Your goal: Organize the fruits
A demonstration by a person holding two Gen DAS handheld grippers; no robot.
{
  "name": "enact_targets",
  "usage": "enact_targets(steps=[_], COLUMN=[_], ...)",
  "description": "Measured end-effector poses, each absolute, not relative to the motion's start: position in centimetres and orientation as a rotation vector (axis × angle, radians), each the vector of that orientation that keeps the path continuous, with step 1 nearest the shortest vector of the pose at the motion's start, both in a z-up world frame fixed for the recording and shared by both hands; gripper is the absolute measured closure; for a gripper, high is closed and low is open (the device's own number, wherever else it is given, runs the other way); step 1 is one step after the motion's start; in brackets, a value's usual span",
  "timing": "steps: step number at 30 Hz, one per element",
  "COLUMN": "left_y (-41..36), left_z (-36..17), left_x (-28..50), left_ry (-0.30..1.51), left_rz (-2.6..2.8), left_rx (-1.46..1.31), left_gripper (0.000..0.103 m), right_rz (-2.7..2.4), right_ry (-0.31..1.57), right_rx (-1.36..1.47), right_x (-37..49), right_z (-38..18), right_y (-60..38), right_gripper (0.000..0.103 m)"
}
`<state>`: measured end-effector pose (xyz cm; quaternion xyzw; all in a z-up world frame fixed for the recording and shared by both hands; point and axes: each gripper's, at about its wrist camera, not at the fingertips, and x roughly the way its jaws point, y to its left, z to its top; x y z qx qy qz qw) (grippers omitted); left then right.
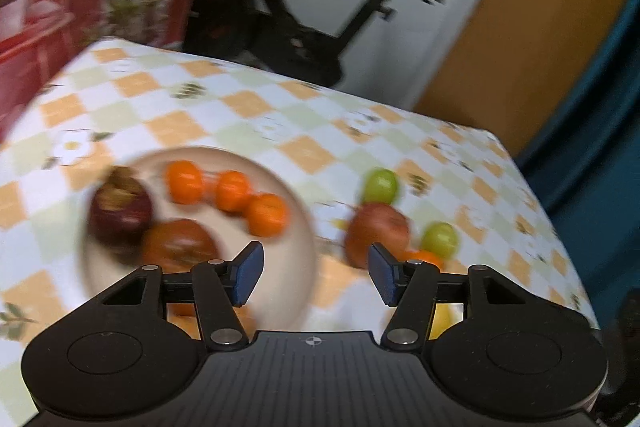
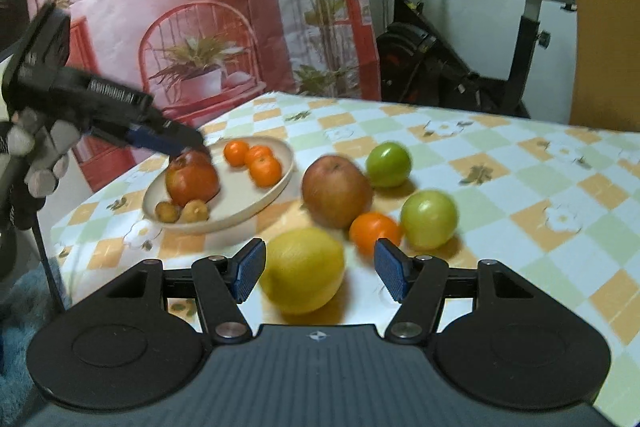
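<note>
Counter (image 2: pixel 500 163) under a checked cloth of orange, green and white squares. Far left on it, a round beige plate (image 2: pixel 276 187) carrying three small oranges (image 2: pixel 256 159) in a cluster, a red apple (image 2: pixel 192 179), two small brown fruits (image 2: pixel 182 211) at its near rim, and, in the left wrist view, a dark purple round fruit (image 1: pixel 120 207) just beside the apple. Off the plate, to its right on the cloth: a large reddish-brown apple (image 2: pixel 336 191); two green fruits, one far (image 2: pixel 389 164), one near (image 2: pixel 429 219); a single orange (image 2: pixel 374 233) between the big apple and the near green fruit; a yellow lemon-like fruit (image 2: pixel 304 269) nearest of all. Right tongs (image 2: pixel 320 273): blue pads spread apart, empty, the yellow fruit lying just beyond and between them. Left tongs (image 1: pixel 316 273): pads likewise apart, holding nothing, above the plate's right edge; in the right wrist view they reach over the plate's far left side (image 2: pixel 168 143). Background: an exercise bike (image 2: pixel 460 67) and a pink printed backdrop (image 2: pixel 180 7).
</note>
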<state>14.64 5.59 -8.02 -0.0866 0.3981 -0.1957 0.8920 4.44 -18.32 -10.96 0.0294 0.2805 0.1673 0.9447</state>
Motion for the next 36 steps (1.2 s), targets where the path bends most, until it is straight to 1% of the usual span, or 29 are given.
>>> enact_targets(steps=[3, 6, 13, 19, 23, 36], left_y=[2.7, 0.3, -2.6, -3.2, -3.1, -3.2], left_z=[-8.8, -10.0, -12.2, -13.2, -13.3, -13.4], left_x=[14.1, 13.8, 12.7, 12.8, 12.8, 12.4], left_ry=[0.850, 0.876, 0.877, 0.892, 0.896, 0.880], left_rz=[-0.466, -0.498, -0.518, -0.519, -0.533, -0.522], left_rx=[-0.159, -0.149, -0.100, -0.120, -0.152, -0.155], left_gripper=[0.040, 0.040, 0.039, 0.041, 0.049, 0.049], right_rz=[0.359, 0.367, 0.371, 0.397, 0.408, 0.406], right_ry=[0.586, 0.576, 0.564, 0.577, 0.585, 0.591], right_rx=[0.047, 0.007, -0.005, 0.017, 0.070, 0.104], right_x=[4.4, 4.5, 5.2, 5.7, 5.9, 5.6], right_z=[-11.7, -12.1, -13.2, -13.7, -13.8, -13.9], right_y=[-17.6, -16.9, -16.7, -16.9, -17.7, -18.0], right_gripper=[0.040, 0.040, 0.040, 0.040, 0.041, 0.040])
